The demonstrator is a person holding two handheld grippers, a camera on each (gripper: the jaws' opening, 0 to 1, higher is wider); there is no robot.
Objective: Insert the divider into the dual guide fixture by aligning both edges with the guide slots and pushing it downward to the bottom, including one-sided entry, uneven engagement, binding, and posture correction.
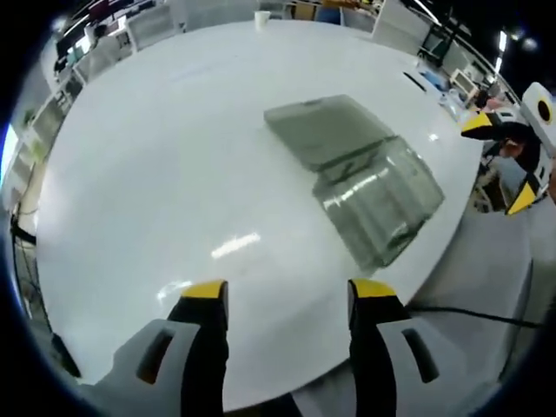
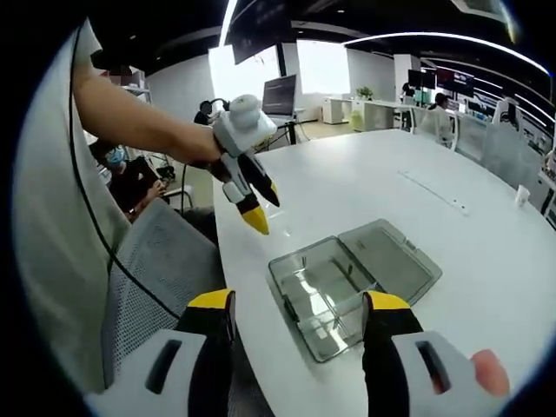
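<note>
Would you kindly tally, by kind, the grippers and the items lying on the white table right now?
Grippers: 2, left gripper and right gripper
Clear plastic box with open lid: 1
White cup: 1
Total: 4, the box and cup resting on the white table

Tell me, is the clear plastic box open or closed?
Open: the clear box shows its inside, and its lid lies flat beside it.

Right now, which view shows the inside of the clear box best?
The right gripper view: the clear box lies open below the camera, its inner walls visible beside its flat lid. The left gripper view shows the box obliquely, under glare.
</note>
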